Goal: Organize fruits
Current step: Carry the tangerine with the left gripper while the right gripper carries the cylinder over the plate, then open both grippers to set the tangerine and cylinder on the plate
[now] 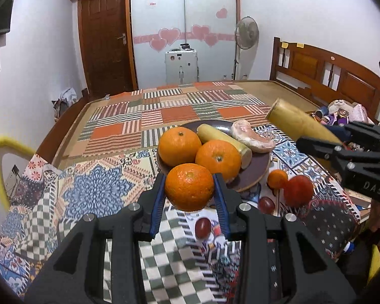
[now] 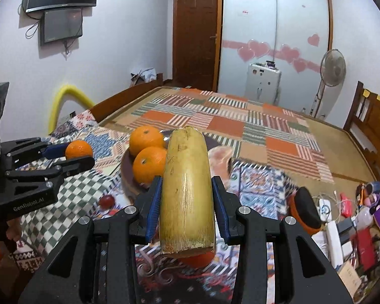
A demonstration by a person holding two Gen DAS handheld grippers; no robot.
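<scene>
Gripping orange (image 1: pixel 189 187) in left hand-held gripper (image 1: pixel 189 190) | right hand-held gripper (image 2: pixel 186 202) clamps cane piece (image 2: pixel 187 190)

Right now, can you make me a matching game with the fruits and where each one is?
Things:
1. orange
2. yellow stalk piece
3. pink peeled chunk
4. red grape

Places:
A. lying loose on the patterned cloth
B. on the brown plate
C. held in the left gripper
D. held in the right gripper

Pairs: 1-C, 2-D, 3-B, 4-A
</scene>
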